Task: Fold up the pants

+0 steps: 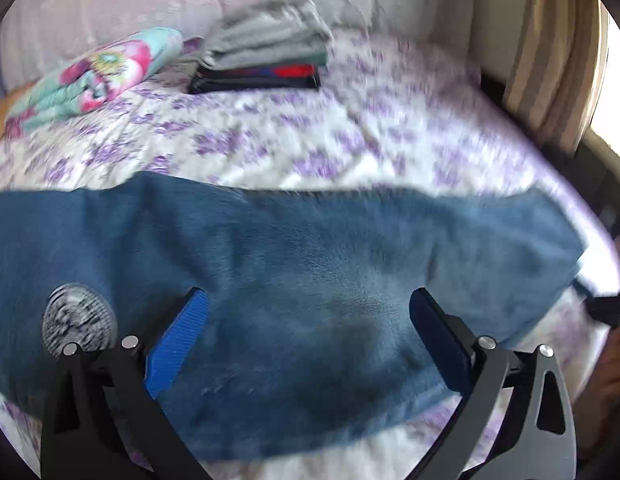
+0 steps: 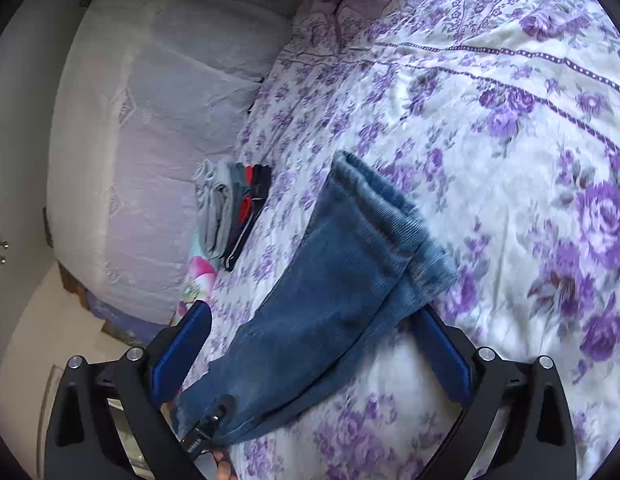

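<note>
Blue denim pants [image 1: 310, 280] lie flat across the purple-flowered bedspread [image 1: 310, 140], with a round grey patch [image 1: 79, 322] at the left. My left gripper [image 1: 310, 308] is open just above the pants, its fingers wide apart over the cloth. In the right wrist view the pants [image 2: 330, 292] stretch away to the leg cuffs [image 2: 390, 208]. My right gripper [image 2: 310, 336] is open, one finger on each side of the legs. The other gripper's tip [image 2: 205, 428] sits at the pants' near end.
A stack of folded clothes [image 1: 265, 56] and a folded floral item [image 1: 97, 72] lie at the back of the bed by the padded headboard [image 2: 149, 160]. A striped curtain [image 1: 550, 60] hangs at the right. The bedspread [image 2: 510, 160] extends far right.
</note>
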Tool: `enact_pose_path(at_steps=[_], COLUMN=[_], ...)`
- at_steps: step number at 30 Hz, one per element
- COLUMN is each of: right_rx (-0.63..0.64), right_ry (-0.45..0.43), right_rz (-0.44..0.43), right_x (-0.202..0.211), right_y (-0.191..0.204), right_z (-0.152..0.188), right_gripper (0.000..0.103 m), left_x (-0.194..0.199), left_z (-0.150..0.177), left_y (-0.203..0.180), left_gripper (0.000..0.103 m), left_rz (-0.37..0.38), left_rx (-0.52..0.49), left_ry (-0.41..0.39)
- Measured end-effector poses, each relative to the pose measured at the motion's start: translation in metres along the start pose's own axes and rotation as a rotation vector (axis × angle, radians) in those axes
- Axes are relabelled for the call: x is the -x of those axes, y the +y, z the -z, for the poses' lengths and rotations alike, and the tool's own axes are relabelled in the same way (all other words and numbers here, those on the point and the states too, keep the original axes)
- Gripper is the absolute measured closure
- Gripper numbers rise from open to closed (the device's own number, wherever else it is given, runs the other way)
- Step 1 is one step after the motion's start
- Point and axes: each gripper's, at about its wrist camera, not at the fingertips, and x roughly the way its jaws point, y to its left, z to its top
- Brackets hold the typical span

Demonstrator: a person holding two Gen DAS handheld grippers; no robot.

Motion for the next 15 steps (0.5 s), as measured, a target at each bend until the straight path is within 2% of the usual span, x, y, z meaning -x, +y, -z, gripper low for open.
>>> enact_pose_path(at_steps=[3,5,10,11,14,15], right_rx=[-0.004,0.014,0.048,0.049,0.041,0.039], right_ry=[0.002,-0.013,-0.067,-0.081,-0.114,-0.119], right_rz=[0.023,0.046,0.094,0.107,0.144,0.154], right_x=[-0.005,-0.009,-0.015,-0.015,-0.017,-0.018], right_y=[-0.003,-0.002,0.004,0.004,0.002,0.001], right_z=[-0.002,-0.002,0.001,0.001,0.000,0.000], right_gripper=[0.005,0.005,0.006,0.009,0.019,0.022], left_x=[0.021,0.032,0.064,0.070,0.084,0.088], left_z=[0.000,-0.001,0.000,0.002,0.014,0.016], left_y=[0.022,0.045,0.130,0.152,0.189,0.192], left_gripper=[0.005,0.005,0.005,0.007,0.013,0.013], left_rz=[-0.051,-0.089,-0.166,-0.112,0.115,0.127], left_rx=[0.039,0.081,0.257,0.294,0.400,0.410], left_ry=[-0.062,-0.071,-0.087,-0.079,-0.077,-0.084])
